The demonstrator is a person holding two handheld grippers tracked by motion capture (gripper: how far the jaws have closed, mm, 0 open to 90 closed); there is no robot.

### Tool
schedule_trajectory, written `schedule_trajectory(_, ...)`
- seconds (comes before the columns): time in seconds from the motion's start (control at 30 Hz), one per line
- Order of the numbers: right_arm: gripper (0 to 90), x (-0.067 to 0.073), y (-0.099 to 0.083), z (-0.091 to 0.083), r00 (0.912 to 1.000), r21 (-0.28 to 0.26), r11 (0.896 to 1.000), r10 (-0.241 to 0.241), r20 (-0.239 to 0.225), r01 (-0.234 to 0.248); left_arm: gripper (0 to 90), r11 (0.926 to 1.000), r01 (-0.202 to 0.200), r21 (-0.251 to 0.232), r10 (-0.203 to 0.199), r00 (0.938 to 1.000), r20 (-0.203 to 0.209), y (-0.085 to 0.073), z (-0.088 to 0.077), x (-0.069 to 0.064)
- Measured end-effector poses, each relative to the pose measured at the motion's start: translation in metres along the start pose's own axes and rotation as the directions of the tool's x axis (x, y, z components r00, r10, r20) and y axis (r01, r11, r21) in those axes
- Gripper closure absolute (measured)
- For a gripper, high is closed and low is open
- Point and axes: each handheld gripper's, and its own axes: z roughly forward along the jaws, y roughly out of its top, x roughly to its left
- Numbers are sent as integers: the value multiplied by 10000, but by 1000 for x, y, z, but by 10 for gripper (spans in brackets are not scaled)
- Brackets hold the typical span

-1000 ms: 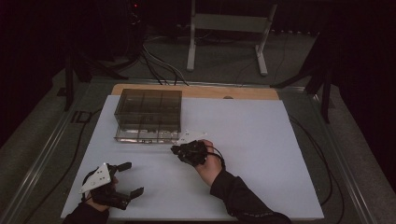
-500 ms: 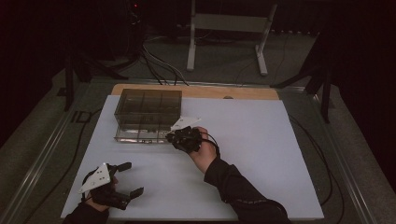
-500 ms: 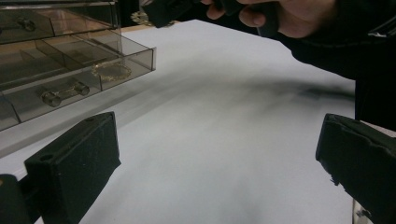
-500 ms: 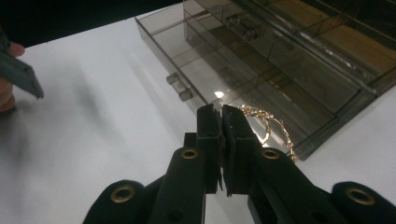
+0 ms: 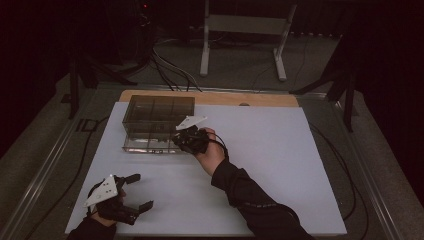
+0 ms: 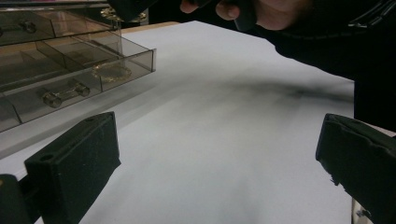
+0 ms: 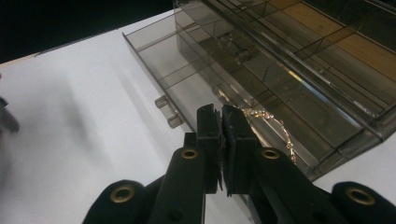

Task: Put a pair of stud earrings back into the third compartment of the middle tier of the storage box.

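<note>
Since the earlier frame, right gripper [image 5: 186, 140] has moved to the organizer box's [image 5: 150, 107] open drawer [image 7: 196, 88], jaws pinching a gold chain [image 7: 273, 123]; left gripper [image 5: 134, 192] gapes wide near the table's [image 5: 300, 165] front-left corner.

Right tongs [image 7: 221, 116] clamped; left tongs [image 5: 139, 191] agape.

Chain [image 7: 275, 123] end hidden between tongs [image 7: 220, 122]

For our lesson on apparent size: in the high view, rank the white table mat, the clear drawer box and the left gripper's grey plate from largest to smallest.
1. White table mat
2. Clear drawer box
3. Grey plate on the left gripper

The gaps are wide; nearness to the camera doesn't change the order.
</note>
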Motion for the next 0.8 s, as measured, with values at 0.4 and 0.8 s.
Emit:
schedule_trajectory(0.4, 869, -9, 6, 22, 9998, 468, 9988, 139, 109, -144, 6, 10000, 24, -51, -24, 10000, 15, 0, -1, 0)
schedule_trajectory(0.8, 866, -18, 4, 41, 9979, 1028, 9930, 603, -219, -577, 6, 10000, 18, -84, -18, 10000, 38, 0, -1, 1)
